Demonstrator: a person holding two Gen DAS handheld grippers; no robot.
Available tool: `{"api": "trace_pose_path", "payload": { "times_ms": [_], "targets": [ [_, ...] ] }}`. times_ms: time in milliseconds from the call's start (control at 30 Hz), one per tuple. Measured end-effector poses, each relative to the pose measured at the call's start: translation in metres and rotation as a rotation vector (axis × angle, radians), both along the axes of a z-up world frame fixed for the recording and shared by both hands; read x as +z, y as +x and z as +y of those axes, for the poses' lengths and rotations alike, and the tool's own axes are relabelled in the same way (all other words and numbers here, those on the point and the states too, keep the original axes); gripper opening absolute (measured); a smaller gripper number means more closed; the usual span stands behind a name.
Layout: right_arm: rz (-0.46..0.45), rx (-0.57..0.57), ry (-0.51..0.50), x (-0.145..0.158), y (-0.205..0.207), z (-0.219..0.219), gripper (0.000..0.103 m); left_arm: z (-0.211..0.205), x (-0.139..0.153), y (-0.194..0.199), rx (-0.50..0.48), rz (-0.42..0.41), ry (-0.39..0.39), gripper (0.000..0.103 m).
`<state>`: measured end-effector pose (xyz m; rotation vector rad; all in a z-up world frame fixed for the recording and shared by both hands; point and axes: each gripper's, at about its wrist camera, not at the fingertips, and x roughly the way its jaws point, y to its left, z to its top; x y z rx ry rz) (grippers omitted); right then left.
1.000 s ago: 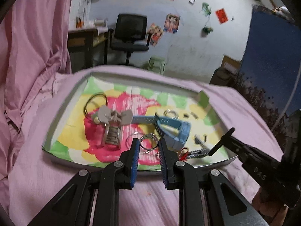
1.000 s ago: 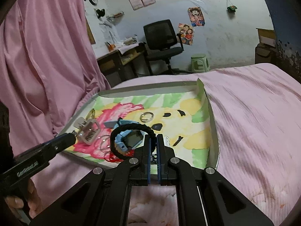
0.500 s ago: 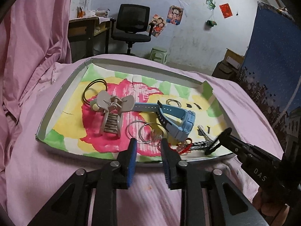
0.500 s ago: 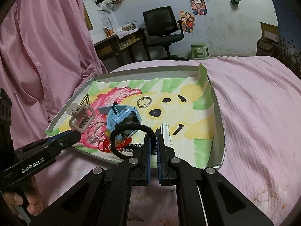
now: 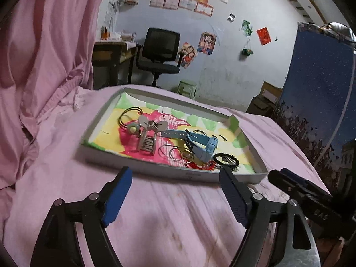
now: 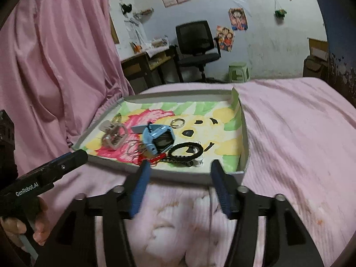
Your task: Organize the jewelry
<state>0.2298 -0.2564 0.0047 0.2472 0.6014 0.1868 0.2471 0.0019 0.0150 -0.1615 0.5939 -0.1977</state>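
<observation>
A shallow grey tray (image 5: 169, 173) with a bright flower-patterned lining sits at the middle of the frame on a bed covered in a pink sheet (image 5: 178, 218), and all the jewelry lies in it. A blue watch (image 5: 200, 143) lies near the centre of the tray; left of it is a beige hair clip (image 5: 146, 138), with thin black hoops (image 5: 130, 115) behind that toward the tray's upper left corner. Silver rings (image 5: 175, 152) lie in front of the watch, a red beaded piece (image 5: 203, 166) by the near wall, and a black braided bracelet (image 6: 185, 152) at the near right. One more silver ring (image 6: 177, 122) lies alone behind the watch.

The left claw (image 5: 175, 197) hangs over the sheet short of the tray's near wall, jaws spreading wide with nothing between them. The right claw (image 6: 181, 184) does likewise at the near wall, also opening and empty.
</observation>
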Motion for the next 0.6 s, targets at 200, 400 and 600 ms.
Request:
{"api": "trace_pose_path", "payload": {
  "times_ms": [200, 400, 600],
  "targets": [
    [-0.083, -0.017, 0.003, 0.012, -0.047, -0.001, 0.095, 0.01, 0.004, -0.051, 0.034, -0.091, 0.026, 0.103],
    [-0.138, -0.01, -0.038, 0.018, -0.089, 0.007, 0.102, 0.013, 0.001, -0.092, 0.048, -0.154, 0.067, 0.103],
    [-0.171, -0.027, -0.058, 0.018, -0.124, 0.009, 0.102, 0.017, -0.003, -0.119, 0.08, -0.196, 0.076, 0.103]
  ]
}}
